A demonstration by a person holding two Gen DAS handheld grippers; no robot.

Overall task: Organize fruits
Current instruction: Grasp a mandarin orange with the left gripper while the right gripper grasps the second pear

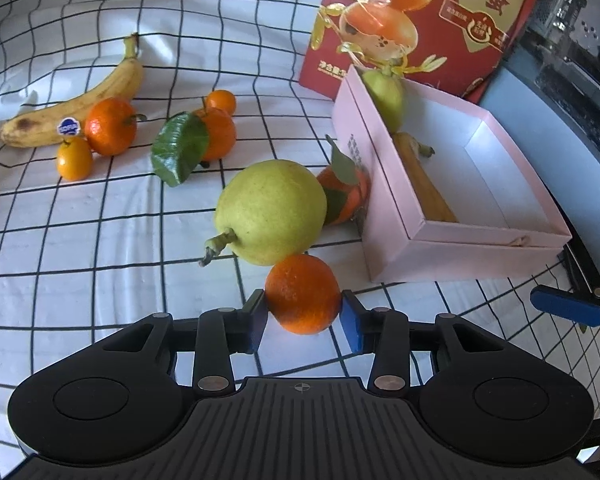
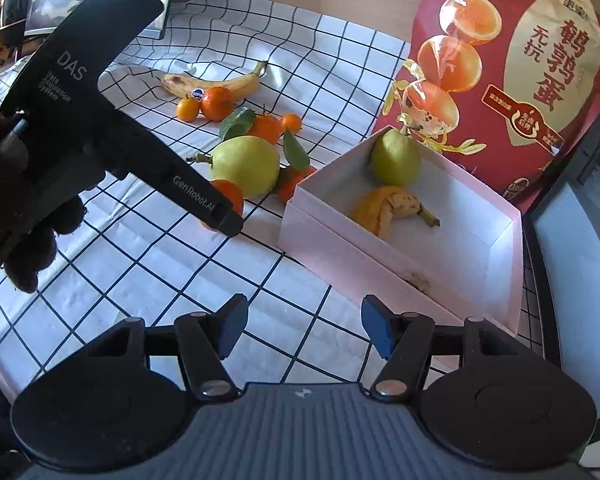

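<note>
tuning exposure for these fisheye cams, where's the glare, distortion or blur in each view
Left wrist view: the checked cloth has grid lines that bow strongly toward the edges, the corners are vignetted black, and the mandarin in the left gripper is sharp. Right wrist view: the window top left is blown out, the pink box looks washed out, and the left gripper's body blocks part of the scene.

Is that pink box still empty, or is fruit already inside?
Not empty. The pink box holds a green pear and a banana; much of its floor is bare.
</note>
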